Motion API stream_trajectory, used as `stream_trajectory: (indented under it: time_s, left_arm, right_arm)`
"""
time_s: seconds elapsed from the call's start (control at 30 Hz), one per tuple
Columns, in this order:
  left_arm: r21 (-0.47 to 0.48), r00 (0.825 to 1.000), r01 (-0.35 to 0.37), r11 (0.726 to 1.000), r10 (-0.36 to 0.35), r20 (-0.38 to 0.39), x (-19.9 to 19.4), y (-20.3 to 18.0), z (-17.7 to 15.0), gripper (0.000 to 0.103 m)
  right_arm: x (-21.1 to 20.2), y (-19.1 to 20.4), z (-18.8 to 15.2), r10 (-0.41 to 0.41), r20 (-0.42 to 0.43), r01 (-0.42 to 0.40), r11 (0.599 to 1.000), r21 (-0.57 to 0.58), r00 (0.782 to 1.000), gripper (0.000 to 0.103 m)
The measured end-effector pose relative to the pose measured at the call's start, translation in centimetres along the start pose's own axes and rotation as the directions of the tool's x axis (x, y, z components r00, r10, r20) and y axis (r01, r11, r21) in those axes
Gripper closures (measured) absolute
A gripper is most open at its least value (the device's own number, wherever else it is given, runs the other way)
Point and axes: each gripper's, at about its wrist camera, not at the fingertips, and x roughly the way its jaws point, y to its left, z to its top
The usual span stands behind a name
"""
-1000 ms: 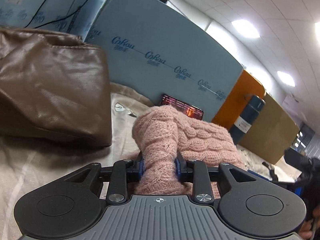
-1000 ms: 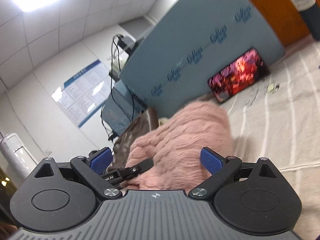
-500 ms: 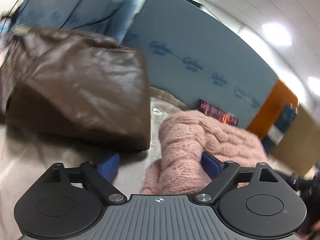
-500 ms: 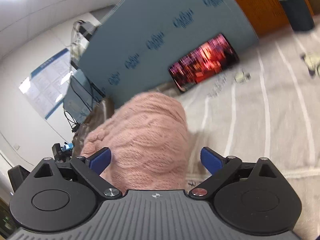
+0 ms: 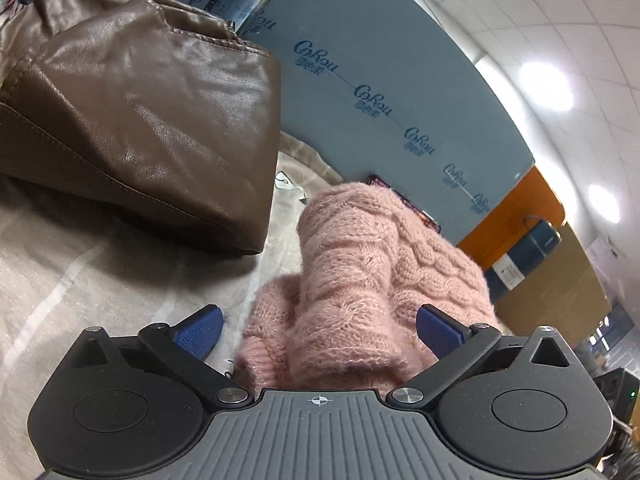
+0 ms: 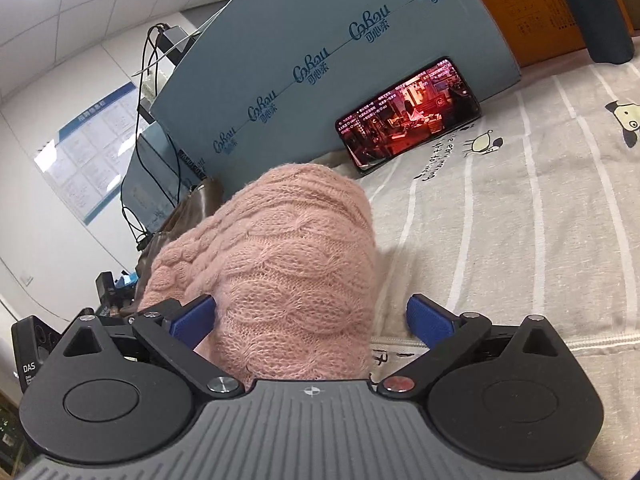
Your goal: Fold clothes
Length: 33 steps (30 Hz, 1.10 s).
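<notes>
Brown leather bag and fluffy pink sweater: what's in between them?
Only bare striped sheet separates the brown leather bag from the pink sweater, in the left wrist view.

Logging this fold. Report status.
Left gripper open, right gripper open. Pink cable-knit sweater bundled on striped sheet. Brown leather jacket beside it, apart.

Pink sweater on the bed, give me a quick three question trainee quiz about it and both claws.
1. True or false: the left claw is clamped on the pink sweater.
2. What lies left of the sweater in the left wrist view: A brown leather jacket, B towel, C pillow?
3. What glowing thing leans on the blue board in the right wrist view?

Key: 1 false, it is open, as is the right claw. 2 A. 3 a phone.
</notes>
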Motion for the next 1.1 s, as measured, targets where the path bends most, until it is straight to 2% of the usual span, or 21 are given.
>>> stream_trajectory:
  time_s: [0.17,0.3,0.4,0.47,0.53,0.63,0.73,0.77,0.83,0.87,1.0,1.1]
  left_arm:
    - [0.112,0.998,-0.056,0.992,0.057,-0.002,0.4,-1.5,-0.6,0.0]
    - [0.26,0.988,-0.157,0.953,0.154,0.031,0.6,-3.7,-2.1,0.0]
    - [0.243,0.988,-0.153,0.958,0.151,0.028,0.6,-3.4,-2.0,0.0]
    - [0.214,0.991,-0.132,0.968,0.129,0.025,0.5,-2.9,-1.7,0.0]
    - [0.187,0.994,-0.111,0.976,0.108,0.026,0.3,-2.4,-1.4,0.002]
    - [0.18,0.994,-0.101,0.979,0.093,0.049,-0.3,-2.3,-1.5,0.008]
    - [0.163,0.996,-0.054,0.985,0.042,0.074,-1.2,-2.1,-1.4,0.024]
    - [0.151,0.997,-0.024,0.988,0.013,0.071,-1.4,-1.9,-1.3,0.04]
    - [0.118,0.997,0.046,0.992,-0.053,0.054,-1.6,-1.4,-1.1,0.045]
    - [0.1,0.995,0.081,0.992,-0.087,0.051,-1.8,-1.1,-1.0,0.051]
    - [0.04,0.977,0.167,0.985,-0.171,0.127,-3.6,0.1,-0.2,0.058]
    - [0.073,0.95,0.15,0.986,-0.164,0.264,-6.9,0.3,1.1,0.058]
  right_arm:
    - [0.2,0.5,-0.3,-0.005,0.002,0.005,1.0,-0.02,1.0,0.001]
    - [0.9,1.5,-0.5,-0.036,-0.011,0.035,0.997,-0.062,0.999,0.001]
    - [1.5,2.1,-0.8,-0.029,-0.028,0.028,0.998,-0.065,0.999,0.006]
    - [1.9,2.6,-1.0,-0.036,-0.028,0.035,0.998,-0.051,0.999,0.014]
    - [2.3,2.8,-1.1,-0.039,-0.021,0.038,0.999,-0.026,0.999,0.036]
    - [2.1,2.9,-1.1,-0.012,-0.001,0.012,1.0,0.008,1.0,0.054]
    - [1.1,3.5,-0.8,0.042,0.024,-0.043,0.998,0.045,0.999,0.063]
    - [0.7,3.6,-0.7,0.072,0.036,-0.074,0.995,0.071,0.997,0.064]
    - [0.0,4.4,-0.4,0.11,0.062,-0.115,0.989,0.093,0.992,0.065]
    - [-0.3,4.8,-0.4,0.115,0.074,-0.122,0.988,0.092,0.991,0.065]
    - [-1.0,6.7,0.0,0.148,0.12,-0.159,0.984,0.08,0.982,0.066]
    - [-1.0,8.5,0.5,0.219,0.146,-0.228,0.972,0.05,0.965,0.066]
